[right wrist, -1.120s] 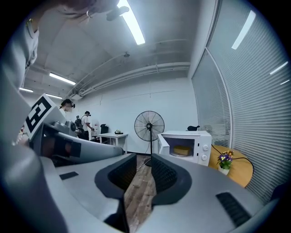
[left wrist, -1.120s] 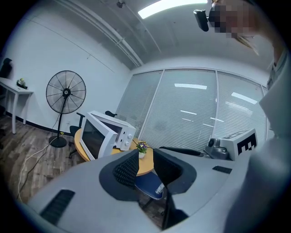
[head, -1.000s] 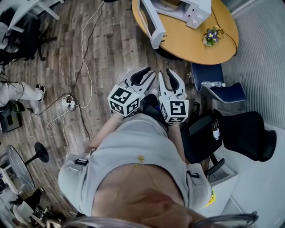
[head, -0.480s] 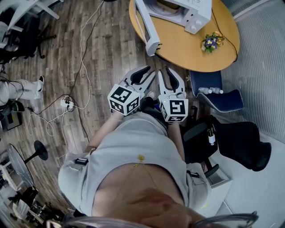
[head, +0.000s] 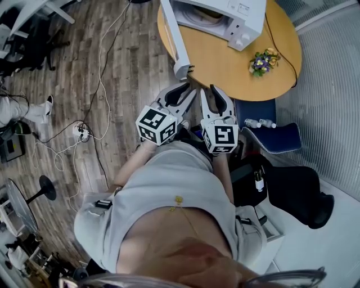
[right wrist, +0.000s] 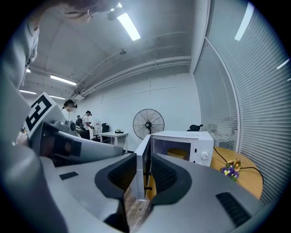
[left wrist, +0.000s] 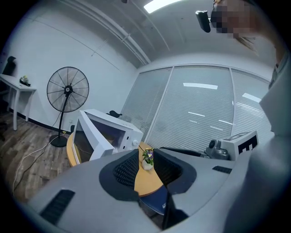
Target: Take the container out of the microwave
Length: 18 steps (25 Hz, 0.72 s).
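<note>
Door (right wrist: 142, 173) stands open, container (right wrist: 178, 153) inside microwave (right wrist: 202, 145), flowers (right wrist: 232, 169) nearby.

grey shirt (head: 169, 185); grey left gripper (head: 189, 90) and right gripper (head: 209, 90), black-and-white marker cubes (head: 157, 125).

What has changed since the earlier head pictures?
The person has stepped toward the round table: it and the microwave with its open door now lie nearer to the left gripper and the right gripper. Nothing was grasped or released. Both stay open, empty, side by side.
</note>
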Tool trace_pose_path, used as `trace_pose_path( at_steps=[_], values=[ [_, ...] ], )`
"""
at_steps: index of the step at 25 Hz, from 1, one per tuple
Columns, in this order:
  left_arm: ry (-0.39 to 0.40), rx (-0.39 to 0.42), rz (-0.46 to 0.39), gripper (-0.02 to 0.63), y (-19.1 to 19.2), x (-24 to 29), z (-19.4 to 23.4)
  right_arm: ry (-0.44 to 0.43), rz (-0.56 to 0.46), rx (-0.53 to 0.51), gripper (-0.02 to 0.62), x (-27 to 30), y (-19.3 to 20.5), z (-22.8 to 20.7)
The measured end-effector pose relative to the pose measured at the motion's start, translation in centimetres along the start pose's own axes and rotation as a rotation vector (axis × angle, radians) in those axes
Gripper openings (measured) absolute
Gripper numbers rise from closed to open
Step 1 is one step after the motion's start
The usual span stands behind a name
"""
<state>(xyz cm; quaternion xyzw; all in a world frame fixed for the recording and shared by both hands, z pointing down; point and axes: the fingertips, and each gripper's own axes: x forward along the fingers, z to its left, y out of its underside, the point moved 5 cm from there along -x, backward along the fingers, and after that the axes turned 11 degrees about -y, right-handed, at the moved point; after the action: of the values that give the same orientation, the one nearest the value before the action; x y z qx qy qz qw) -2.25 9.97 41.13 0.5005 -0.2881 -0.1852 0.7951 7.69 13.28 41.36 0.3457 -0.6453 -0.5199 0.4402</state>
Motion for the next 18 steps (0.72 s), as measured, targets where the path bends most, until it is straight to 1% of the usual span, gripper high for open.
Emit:
trace_pose_path(
  at_steps=[6,11,15,18],
  values=[
    [-0.031,-0.02,-0.015,0.101,-0.2,1.7,-0.4,-0.02,0.001,-0.015,0.106,0.2,-0.2,-2.2],
    [-0.05,-0.027,-0.013,0.101,-0.3,2.4,-0.6,-0.025,0.002,0.003,0.106,0.4,0.0,-3.3],
    [-0.051,-0.032,-0.008,0.101,-0.6,2.9,-0.6,-0.027,-0.003,0.007,0.106,0.6,-0.1,-3.7],
    [-0.042,-0.028,0.003,0.101,-0.8,3.4,-0.5,-0.02,-0.006,0.031,0.106,0.8,0.1,-4.1]
  ],
)
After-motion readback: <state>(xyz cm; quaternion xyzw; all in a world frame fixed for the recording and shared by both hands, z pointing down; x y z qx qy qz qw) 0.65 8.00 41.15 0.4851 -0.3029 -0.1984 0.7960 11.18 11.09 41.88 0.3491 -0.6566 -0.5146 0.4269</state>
